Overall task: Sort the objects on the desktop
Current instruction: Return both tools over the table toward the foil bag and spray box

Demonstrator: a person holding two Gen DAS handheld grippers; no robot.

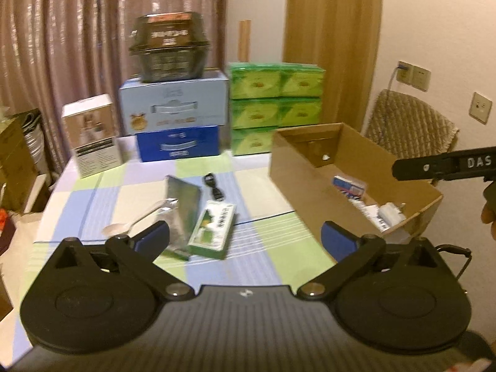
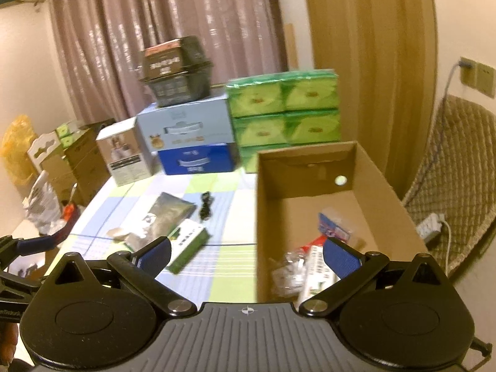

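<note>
Home: curtain (image 1: 77,31), cushioned chair (image 1: 409,121)

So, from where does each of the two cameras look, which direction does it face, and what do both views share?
Left wrist view: sits on the left gripper, looks down over the checked table at the green box; its open fingers show, with the right gripper at the right edge.
Right wrist view: sits on the right gripper, looks into the cardboard box; its open fingers show, the left gripper at the left edge.
Shared: table, green box, cardboard box, black cable, stacked cartons behind.
</note>
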